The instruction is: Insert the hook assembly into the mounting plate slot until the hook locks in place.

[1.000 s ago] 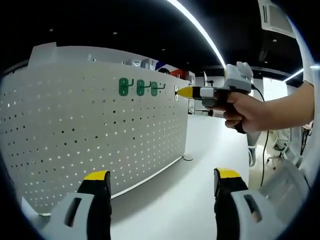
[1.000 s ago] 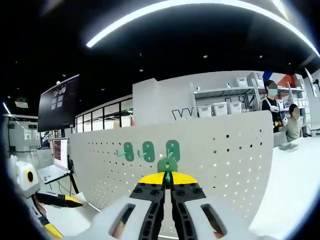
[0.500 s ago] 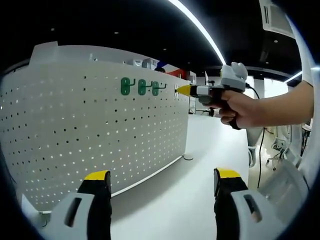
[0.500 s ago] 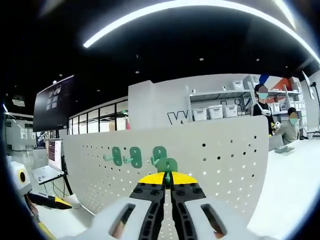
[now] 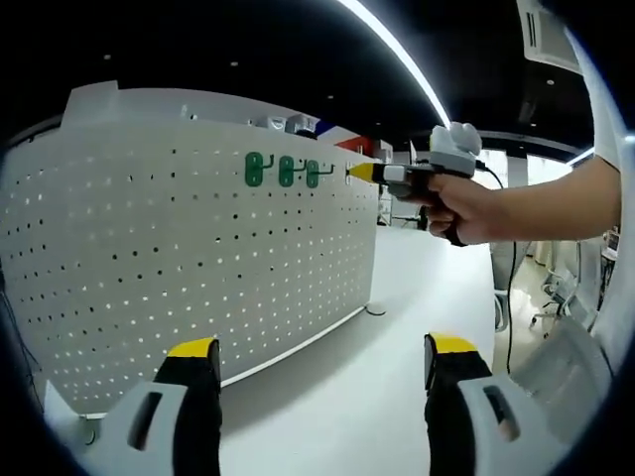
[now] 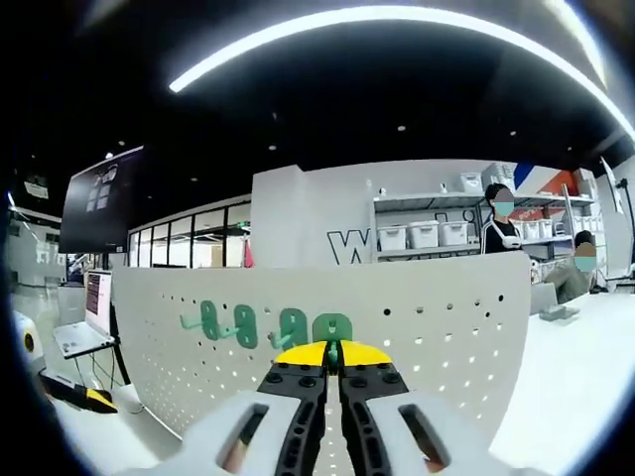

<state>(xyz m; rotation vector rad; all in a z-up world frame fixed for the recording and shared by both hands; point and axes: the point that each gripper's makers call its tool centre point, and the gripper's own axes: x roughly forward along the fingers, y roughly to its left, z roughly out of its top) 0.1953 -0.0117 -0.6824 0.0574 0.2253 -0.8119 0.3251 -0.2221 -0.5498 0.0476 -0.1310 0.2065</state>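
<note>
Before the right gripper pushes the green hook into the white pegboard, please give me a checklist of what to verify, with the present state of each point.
1. Right gripper is shut on the green hook: ok, the jaws are closed with the hook between the tips.
2. Hook is close to the pegboard: ok, in the left gripper view the tip is beside the three mounted hooks.
3. Hook pegs are lined up with the holes: cannot tell.
4. Hook is already locked: cannot tell.
5. Left gripper is open and away from the board: ok.
6. Board and hooks are in sight: ok.
</note>
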